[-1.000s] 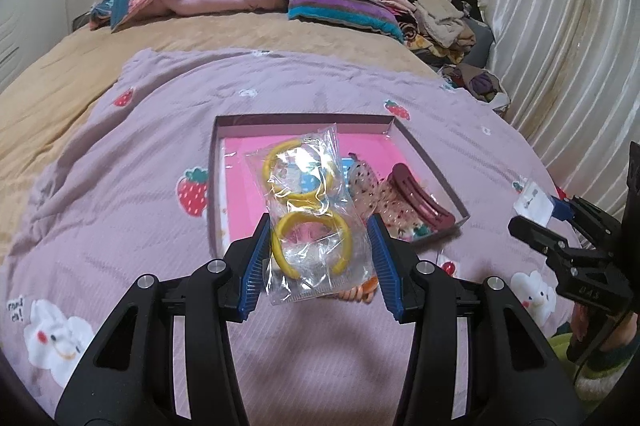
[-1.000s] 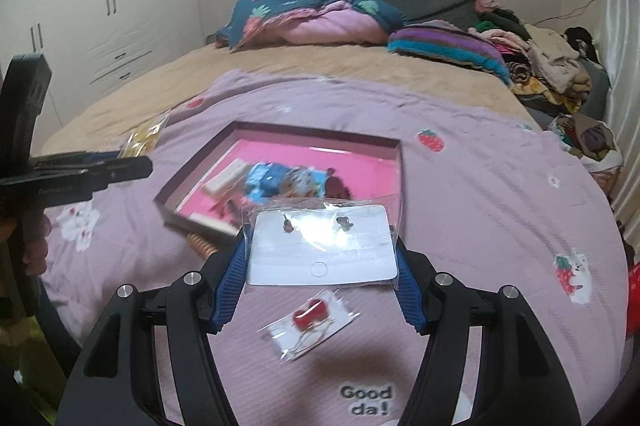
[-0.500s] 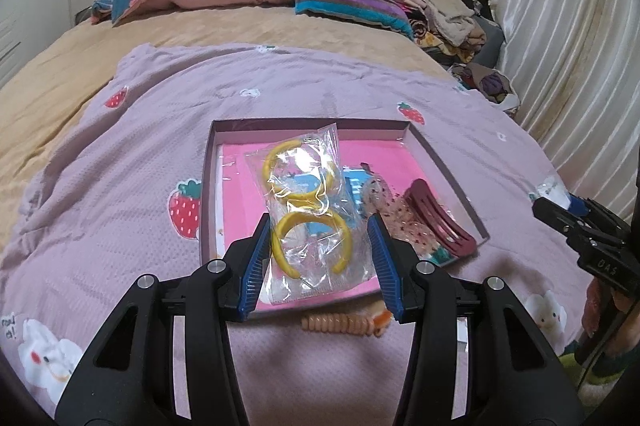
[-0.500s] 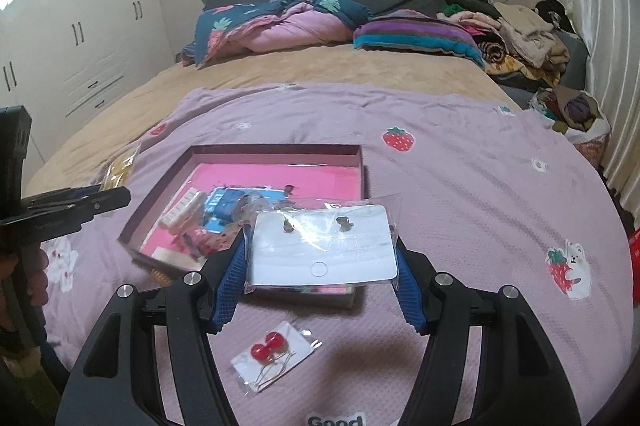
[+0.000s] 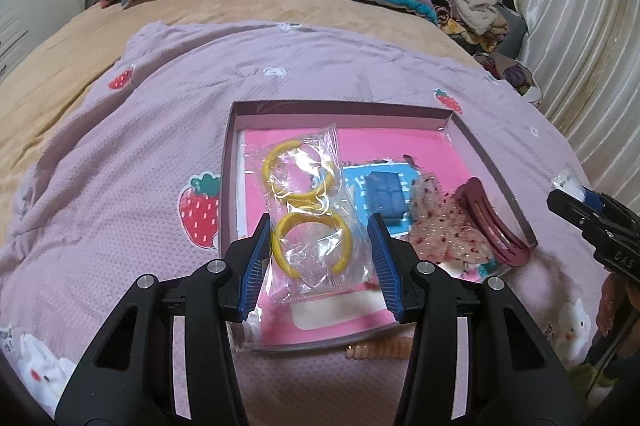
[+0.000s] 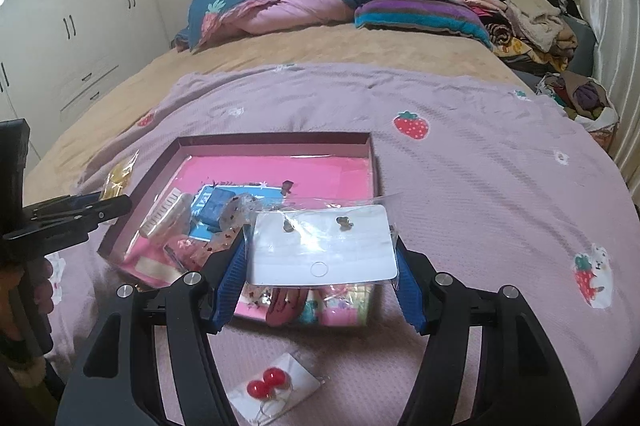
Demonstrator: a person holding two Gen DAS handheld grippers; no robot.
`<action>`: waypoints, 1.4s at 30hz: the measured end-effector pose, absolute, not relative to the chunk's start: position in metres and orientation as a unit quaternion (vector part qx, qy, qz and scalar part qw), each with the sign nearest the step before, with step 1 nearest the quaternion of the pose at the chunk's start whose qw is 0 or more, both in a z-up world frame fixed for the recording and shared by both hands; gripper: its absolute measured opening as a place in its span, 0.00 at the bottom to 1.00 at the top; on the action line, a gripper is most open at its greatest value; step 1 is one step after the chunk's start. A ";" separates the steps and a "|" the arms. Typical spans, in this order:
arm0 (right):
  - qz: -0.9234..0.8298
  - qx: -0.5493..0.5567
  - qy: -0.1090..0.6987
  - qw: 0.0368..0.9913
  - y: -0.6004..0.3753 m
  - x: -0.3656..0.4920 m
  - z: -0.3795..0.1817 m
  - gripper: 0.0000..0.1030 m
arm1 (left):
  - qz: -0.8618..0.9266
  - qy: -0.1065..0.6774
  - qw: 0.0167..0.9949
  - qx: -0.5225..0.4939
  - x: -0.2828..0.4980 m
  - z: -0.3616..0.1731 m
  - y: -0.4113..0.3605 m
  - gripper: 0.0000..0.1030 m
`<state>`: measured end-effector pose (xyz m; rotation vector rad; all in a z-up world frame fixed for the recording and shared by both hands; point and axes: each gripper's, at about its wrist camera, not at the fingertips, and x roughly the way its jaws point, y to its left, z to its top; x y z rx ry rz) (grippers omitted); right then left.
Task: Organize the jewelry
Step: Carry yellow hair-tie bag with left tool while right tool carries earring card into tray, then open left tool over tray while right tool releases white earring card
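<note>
A: How is the left gripper [image 5: 318, 258] seen?

B: It is clamped on a clear bag of yellow hoops [image 5: 310, 210], held over the near part of the pink-lined tray [image 5: 340, 108].

A: And the right gripper [image 6: 320, 280]?

B: A bagged white earring card [image 6: 322, 250] is pinched between its blue pads, above the tray's near edge. A packet of red bead earrings [image 6: 270, 392] is seen lying below the jaws on the purple blanket [image 6: 480, 186].

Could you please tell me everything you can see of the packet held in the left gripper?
The packet is a clear, crinkled plastic bag holding two yellow open hoops, one above the other. It hangs upright between the left gripper's blue ribbed pads, which press its sides, over the pink-lined box. Its sealed bottom edge hangs free.
</note>
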<state>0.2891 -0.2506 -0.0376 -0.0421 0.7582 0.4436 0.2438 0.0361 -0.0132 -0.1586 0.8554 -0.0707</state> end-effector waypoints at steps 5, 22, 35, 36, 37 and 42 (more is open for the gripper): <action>0.218 -0.036 0.378 0.899 -0.234 0.301 -0.047 0.61 | -0.035 0.420 0.903 -0.078 0.244 -0.019 0.039 0.39; 0.235 -0.056 0.398 0.885 -0.200 0.312 -0.068 0.69 | -0.039 0.432 0.898 -0.078 0.240 -0.028 0.041 0.39; 0.220 -0.017 0.363 0.905 -0.245 0.260 -0.037 0.87 | -0.035 0.415 0.906 -0.077 0.224 -0.008 0.036 0.55; 0.220 -0.013 0.360 0.906 -0.249 0.255 -0.034 0.88 | -0.035 0.411 0.908 -0.077 0.221 -0.004 0.035 0.59; 0.221 -0.010 0.358 0.907 -0.252 0.250 -0.031 0.88 | -0.035 0.409 0.909 -0.078 0.219 -0.001 0.034 0.62; 0.222 -0.003 0.345 0.912 -0.262 0.227 -0.020 0.89 | -0.036 0.390 0.917 -0.078 0.202 0.015 0.030 0.80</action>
